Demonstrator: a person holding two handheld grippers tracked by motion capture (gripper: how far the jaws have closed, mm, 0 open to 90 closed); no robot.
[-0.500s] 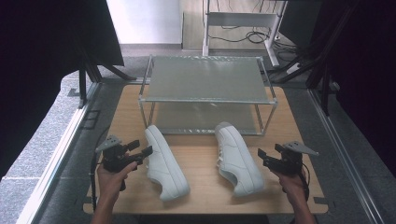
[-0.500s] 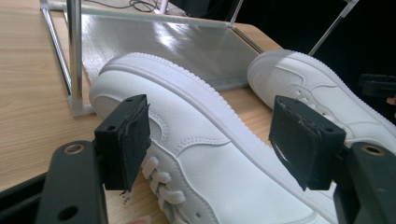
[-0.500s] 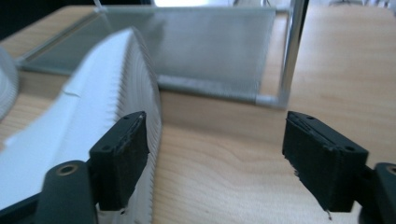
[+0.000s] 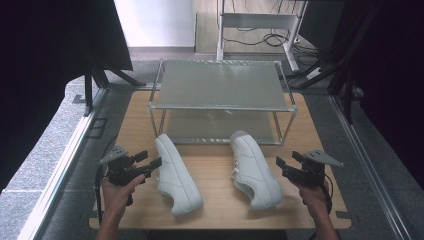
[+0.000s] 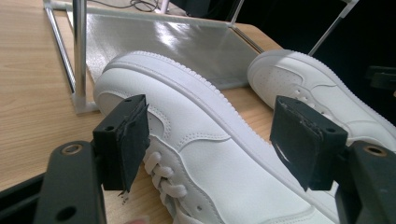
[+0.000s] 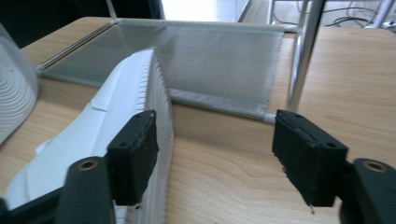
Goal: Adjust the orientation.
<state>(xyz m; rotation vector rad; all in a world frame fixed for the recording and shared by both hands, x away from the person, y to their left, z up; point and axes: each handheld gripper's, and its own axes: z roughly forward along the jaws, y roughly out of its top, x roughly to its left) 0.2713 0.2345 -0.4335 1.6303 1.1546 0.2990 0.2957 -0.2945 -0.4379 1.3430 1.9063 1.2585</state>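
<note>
Two white sneakers lie on the wooden table, toes toward the rack. The left sneaker [image 4: 176, 175] [image 5: 187, 93] is just right of my left gripper [image 4: 150, 162] [image 5: 215, 137], which stands open with its pads off the leather. The right sneaker [image 4: 254, 170] [image 6: 126, 98] lies just left of my right gripper [image 4: 280, 164] [image 6: 219, 154], also open, with bare table between its pads; the shoe's ribbed sole edge stands by one pad. The right sneaker [image 5: 317, 88] also shows farther off in the left gripper view.
A two-tier metal rack [image 4: 220, 85] with mesh shelves stands at the back of the wooden table [image 4: 215, 165]. Its lower shelf [image 6: 219, 51] and a leg [image 6: 303, 56] are close ahead of the right gripper. Dark frames flank the table.
</note>
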